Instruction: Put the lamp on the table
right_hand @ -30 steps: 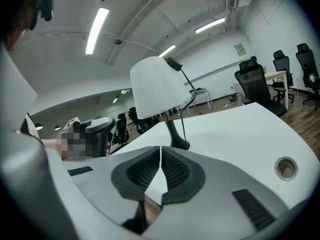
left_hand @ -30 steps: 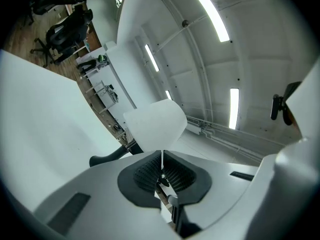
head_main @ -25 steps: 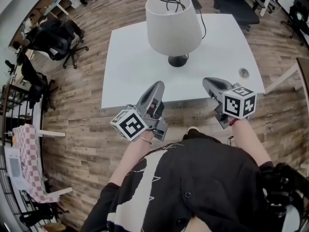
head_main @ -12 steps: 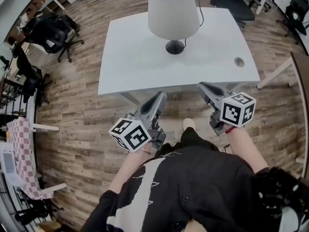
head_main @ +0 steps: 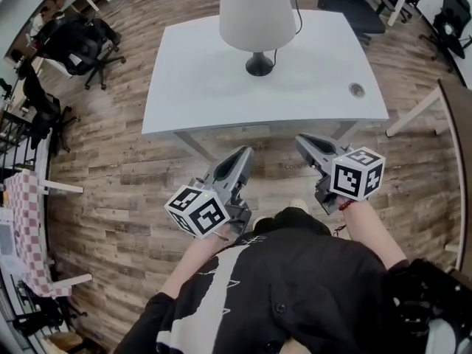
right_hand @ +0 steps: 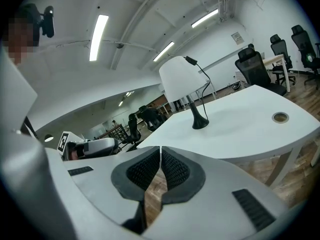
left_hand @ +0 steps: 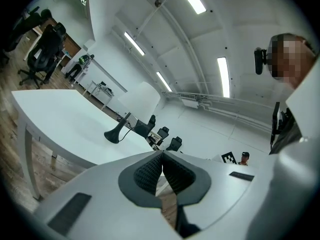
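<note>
Head view, lamp: there it is, upright on the white desk toward the far edge, with a white shade, a dark foot and a cord trailing off behind.
Head view, left tongs: held low over the wooden floor, short of the desk's near edge, touching nothing.
Head view, right tongs: alongside, tip aimed at the desk, well apart from the lamp.
Left gripper view, tongs: clenched, ribbed pads pressed together, nothing between them. The lamp sits ahead on the desk.
Right gripper view, tongs: clenched too, and empty. The lamp stands ahead on the desk, with the cable hole off to its right.
</note>
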`<state>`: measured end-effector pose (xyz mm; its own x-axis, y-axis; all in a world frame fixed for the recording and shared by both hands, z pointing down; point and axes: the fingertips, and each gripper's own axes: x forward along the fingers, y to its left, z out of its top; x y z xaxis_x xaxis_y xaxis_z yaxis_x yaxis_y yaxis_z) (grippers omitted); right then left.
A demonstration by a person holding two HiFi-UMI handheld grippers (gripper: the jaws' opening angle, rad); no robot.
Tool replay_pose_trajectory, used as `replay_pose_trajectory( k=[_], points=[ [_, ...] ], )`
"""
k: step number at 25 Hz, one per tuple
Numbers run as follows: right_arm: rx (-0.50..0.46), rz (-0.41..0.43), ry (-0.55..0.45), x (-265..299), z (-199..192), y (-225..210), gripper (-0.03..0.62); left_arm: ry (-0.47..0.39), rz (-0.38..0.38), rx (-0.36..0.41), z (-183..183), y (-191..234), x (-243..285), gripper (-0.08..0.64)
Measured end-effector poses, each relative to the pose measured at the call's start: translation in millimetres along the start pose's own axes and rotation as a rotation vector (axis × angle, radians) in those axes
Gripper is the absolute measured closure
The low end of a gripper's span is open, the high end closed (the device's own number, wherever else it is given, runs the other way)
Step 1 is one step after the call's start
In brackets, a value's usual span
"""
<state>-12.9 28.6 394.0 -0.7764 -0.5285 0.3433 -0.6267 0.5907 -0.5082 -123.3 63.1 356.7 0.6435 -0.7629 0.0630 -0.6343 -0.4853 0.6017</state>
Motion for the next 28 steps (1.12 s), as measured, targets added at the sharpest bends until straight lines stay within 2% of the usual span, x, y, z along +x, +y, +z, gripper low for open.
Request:
replay_pose_trajectory(
  k=[8,16,21,28],
  points=[
    [-0.031,0.047,0.007,-19,24,-12,0.568,-0.035,0.039,0.026,9,-21,16,0.545],
    [-0.072,0.108,0.024,-46,49,-31,0.568,-0.076,0.089,0.008,0,-45,48,0.545],
    [-0.076,0.148,0.018,-62,54,-44,0.568,-0.091,0.122,0.015,-10,-63,60,0.545],
    [-0.131,0.196,0.033,-73,55,-62,0.568,-0.164,0.187,0.022,-18,-76,65,0.545]
  ],
)
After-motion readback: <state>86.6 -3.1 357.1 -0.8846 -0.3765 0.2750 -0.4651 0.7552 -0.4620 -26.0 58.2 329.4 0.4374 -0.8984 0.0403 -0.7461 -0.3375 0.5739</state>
